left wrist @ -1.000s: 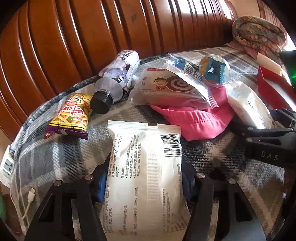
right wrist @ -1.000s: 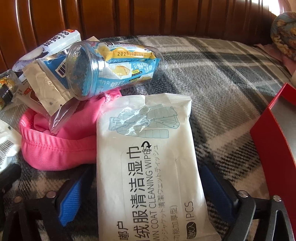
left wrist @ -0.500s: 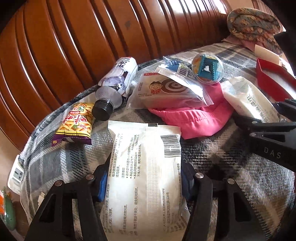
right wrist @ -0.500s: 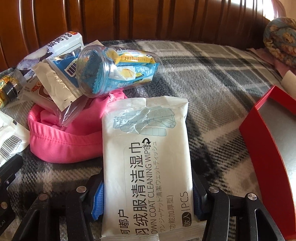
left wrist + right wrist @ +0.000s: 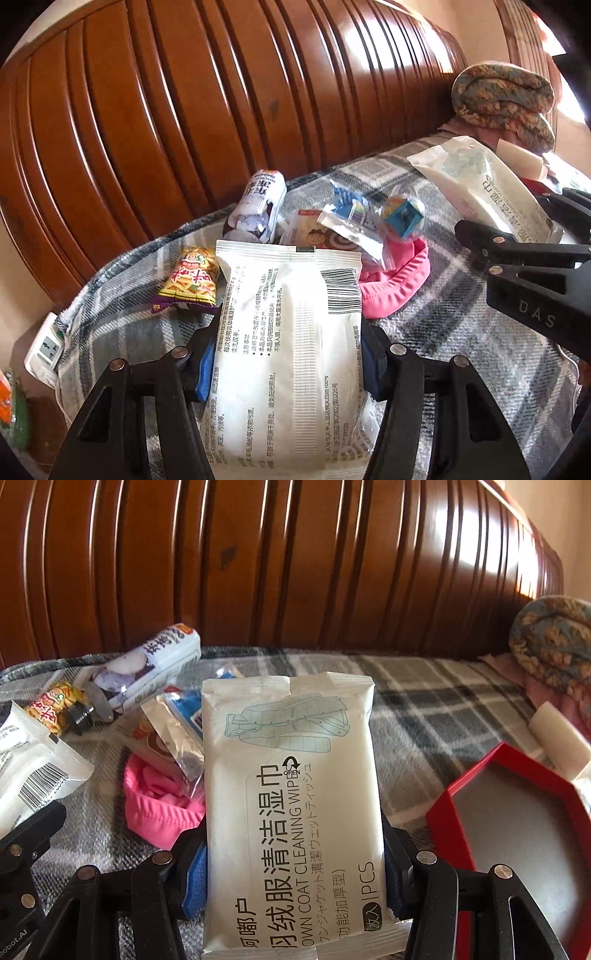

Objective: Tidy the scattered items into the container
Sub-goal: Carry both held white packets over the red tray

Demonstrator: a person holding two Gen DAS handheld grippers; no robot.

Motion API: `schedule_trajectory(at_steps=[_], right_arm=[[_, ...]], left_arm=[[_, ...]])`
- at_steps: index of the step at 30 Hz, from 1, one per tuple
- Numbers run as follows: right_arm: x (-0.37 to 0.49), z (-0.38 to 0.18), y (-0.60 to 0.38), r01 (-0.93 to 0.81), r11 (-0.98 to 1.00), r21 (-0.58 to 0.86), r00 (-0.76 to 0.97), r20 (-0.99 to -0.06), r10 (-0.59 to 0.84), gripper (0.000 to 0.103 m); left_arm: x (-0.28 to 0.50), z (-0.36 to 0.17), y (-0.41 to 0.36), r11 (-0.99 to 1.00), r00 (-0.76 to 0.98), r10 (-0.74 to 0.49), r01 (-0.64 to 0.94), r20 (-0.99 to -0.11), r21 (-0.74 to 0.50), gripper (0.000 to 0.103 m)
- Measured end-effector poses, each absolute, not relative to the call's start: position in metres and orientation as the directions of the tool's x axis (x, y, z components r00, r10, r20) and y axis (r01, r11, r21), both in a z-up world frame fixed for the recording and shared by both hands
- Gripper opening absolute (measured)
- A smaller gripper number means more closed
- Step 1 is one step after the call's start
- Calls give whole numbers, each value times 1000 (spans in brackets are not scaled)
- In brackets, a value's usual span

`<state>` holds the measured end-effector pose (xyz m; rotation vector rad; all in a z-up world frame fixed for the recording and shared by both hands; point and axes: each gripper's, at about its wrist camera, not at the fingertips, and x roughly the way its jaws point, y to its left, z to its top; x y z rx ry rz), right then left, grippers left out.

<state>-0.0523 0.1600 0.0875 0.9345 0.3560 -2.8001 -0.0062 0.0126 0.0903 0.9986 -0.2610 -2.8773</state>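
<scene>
Left gripper (image 5: pixel 286 363): jaws clamped on the white barcode pouch (image 5: pixel 288 332), gripped across its lower sides. Right gripper (image 5: pixel 295 878): jaws clamped on the wet-wipe pack (image 5: pixel 291 794), likewise. Both packs look light, soft and film-slick; judged best held at mid-width, since the edges may slide. Red box (image 5: pixel 443 812), at 3 o'clock in the right view, shows a bare grey floor; its far part is out of view. Remaining items lie on the plaid bed (image 5: pixel 424 709).

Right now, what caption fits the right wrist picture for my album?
Right gripper holds a white wipes pack above the plaid blanket, beside the red box.
</scene>
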Motion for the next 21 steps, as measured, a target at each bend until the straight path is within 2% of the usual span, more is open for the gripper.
schedule_trajectory(at_steps=[4, 8, 16, 21], right_arm=[[-40, 104, 171, 193, -954, -230, -840, -542, -39, 62], [-39, 111, 196, 159, -964, -213, -835, -550, -16, 62], [-31, 107, 277, 47, -979, -196, -832, -550, 71, 62], [-30, 103, 325, 0, -970, -242, -837, -531, 132, 62]], left_arm=[[-11, 102, 23, -990, -786, -112, 34, -608, 138, 63], [-21, 104, 41, -995, -774, -71, 13, -629, 97, 63], [-38, 112, 120, -986, -770, 16, -118, -638, 118, 63], [-42, 125, 187, -969, -794, 92, -210, -601, 129, 63]])
